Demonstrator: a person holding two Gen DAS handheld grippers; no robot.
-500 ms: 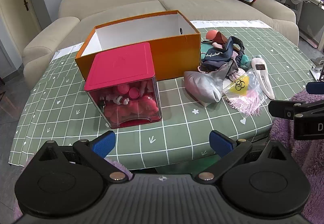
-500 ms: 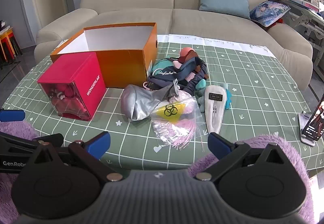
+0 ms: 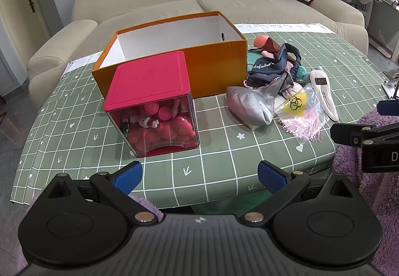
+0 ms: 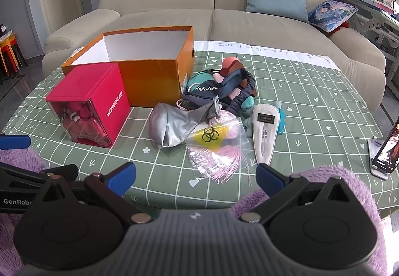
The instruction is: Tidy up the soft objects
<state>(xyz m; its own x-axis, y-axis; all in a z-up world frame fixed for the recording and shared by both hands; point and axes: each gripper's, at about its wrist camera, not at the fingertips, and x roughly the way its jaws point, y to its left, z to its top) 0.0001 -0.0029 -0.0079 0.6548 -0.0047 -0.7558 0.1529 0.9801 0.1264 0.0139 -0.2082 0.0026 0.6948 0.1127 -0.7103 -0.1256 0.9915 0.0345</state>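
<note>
An open orange box with a white empty inside stands on the green checked table. Right of it lies a pile of soft things: a silver pouch, a navy bag, a clear bag with a yellow biohazard label and a white hair clip. My left gripper is open and empty at the table's near edge, in front of the red box. My right gripper is open and empty, in front of the clear bag.
A red-lidded clear box of red toys stands against the orange box's front. A phone on a stand is at the table's right edge. A beige sofa stands behind the table. Purple fluffy fabric lies below the grippers.
</note>
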